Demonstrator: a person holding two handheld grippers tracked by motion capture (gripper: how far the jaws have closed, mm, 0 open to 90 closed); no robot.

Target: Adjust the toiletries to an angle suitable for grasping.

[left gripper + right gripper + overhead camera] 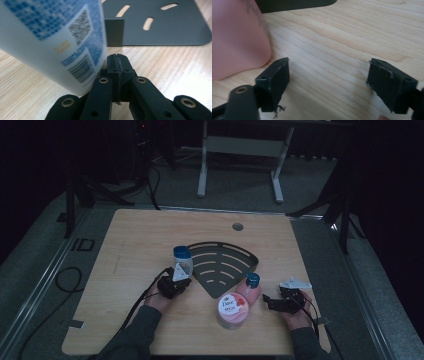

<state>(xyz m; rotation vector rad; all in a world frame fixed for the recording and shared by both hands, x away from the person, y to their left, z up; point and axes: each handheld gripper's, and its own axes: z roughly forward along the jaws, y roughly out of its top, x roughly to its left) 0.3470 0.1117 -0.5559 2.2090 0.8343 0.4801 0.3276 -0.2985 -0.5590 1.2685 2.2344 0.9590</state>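
The wooden table carries everything, and on it a dark, slotted, fan-shaped rack is laid flat just ahead of both grippers. Next in size comes the white bottle with the blue cap, standing tilted at the rack's left edge, immediately beyond and to the left of the left gripper. In the left gripper view its printed wall is seen leaning against the outer side of the left jaw, not between the pads; the jaws are pressed together on nothing.

The pink Dove jar stands beside the right gripper, close off its left fingertip, with a small blue-capped bottle just beyond the jar. In the right gripper view the jaws are seen spread wide over bare wood, the jar's pink wall near the left finger — not touching, as far as can be told.

The white bottle is judged light and fairly stiff, though its smooth plastic wall may be slippery and, tilted as it is, it could be tipped by a nudge. It would best be taken across the middle of the body, below the cap, with the pads set square on its two broad faces — the jaws would first have to be opened.
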